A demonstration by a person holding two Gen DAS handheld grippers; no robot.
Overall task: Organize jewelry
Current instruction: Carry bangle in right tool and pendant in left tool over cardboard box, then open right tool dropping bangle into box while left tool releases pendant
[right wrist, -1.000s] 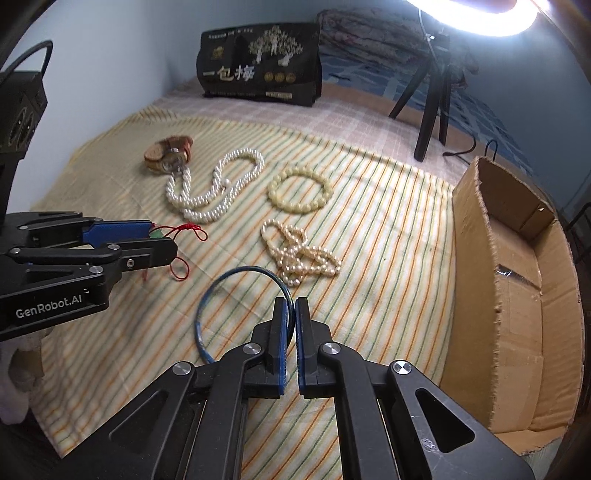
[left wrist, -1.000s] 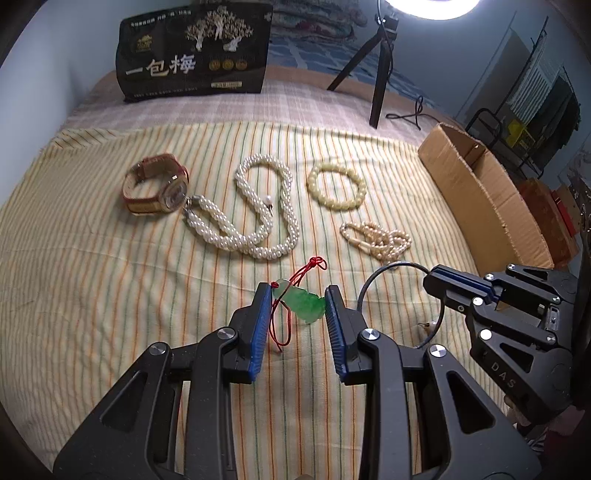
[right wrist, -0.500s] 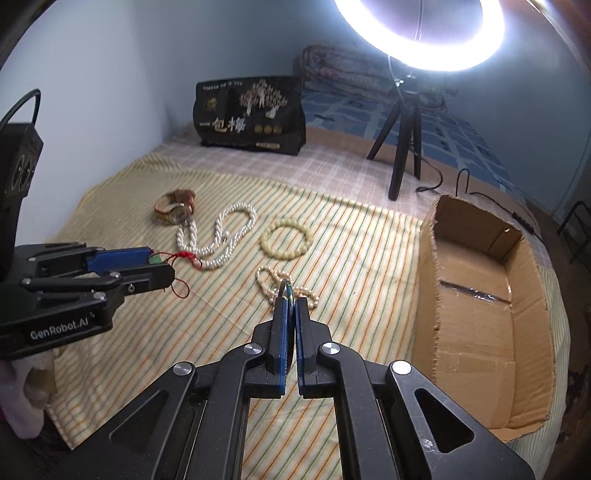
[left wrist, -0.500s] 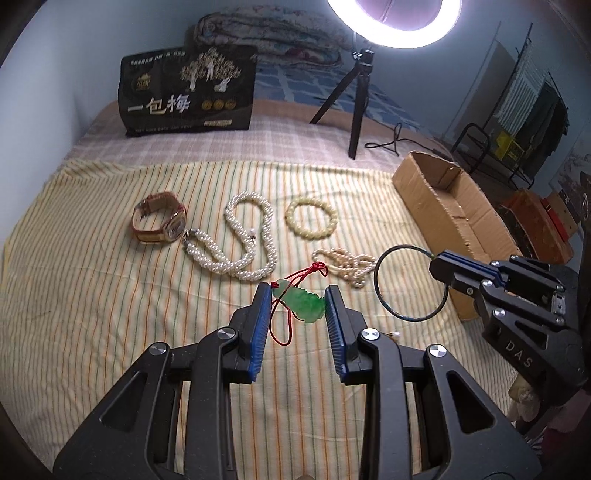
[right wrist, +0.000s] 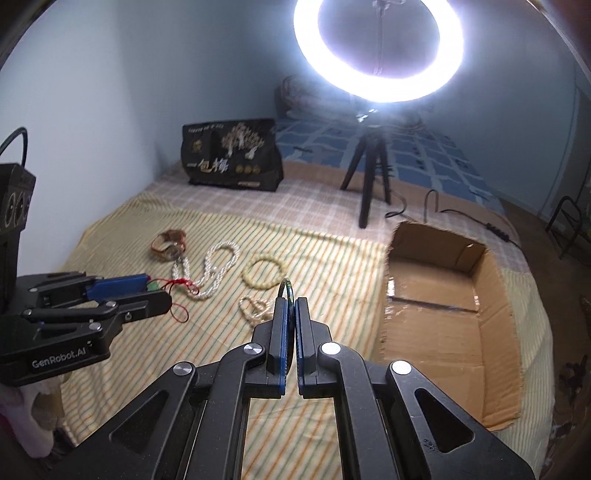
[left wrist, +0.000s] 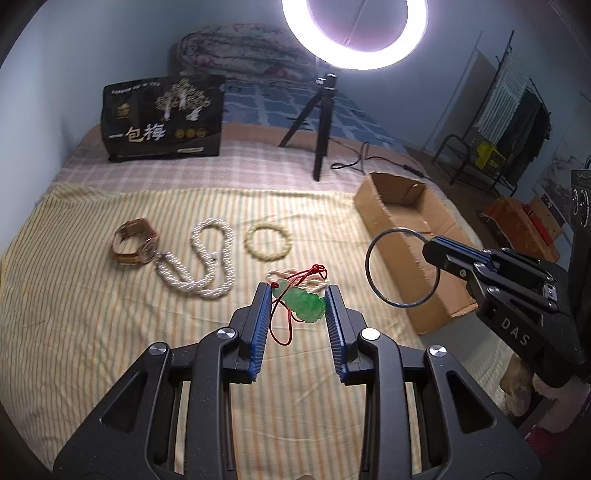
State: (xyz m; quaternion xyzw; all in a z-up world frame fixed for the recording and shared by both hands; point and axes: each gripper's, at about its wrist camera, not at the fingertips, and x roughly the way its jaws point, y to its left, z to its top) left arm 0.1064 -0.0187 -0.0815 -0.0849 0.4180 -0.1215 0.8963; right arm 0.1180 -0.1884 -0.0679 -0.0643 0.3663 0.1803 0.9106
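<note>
Pale blue walls [right wrist: 122, 110]. Bed under yellow striped cloth [left wrist: 92, 332], checked sheet [left wrist: 258, 151] behind. Lit ring light [left wrist: 354, 33] on black tripod [left wrist: 314, 122], cable [left wrist: 354, 158] trailing right. Rolled quilt [left wrist: 240, 48] at far end. Black printed bag [left wrist: 162, 118] upright near wall. Metal rack with hanging clothes [left wrist: 517, 122] at right.

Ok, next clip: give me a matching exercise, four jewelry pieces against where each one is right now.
Things:
1. green jade pendant on red cord
2. thin dark metal bangle
3. gold wristwatch with tan strap
4. brown cardboard box

Places:
A. on the striped cloth, left end of the row
B. pinched in the right gripper
C. between the left gripper fingers
D. right of the cloth, nothing visible inside

Pairs: 1-C, 2-B, 3-A, 4-D
</note>
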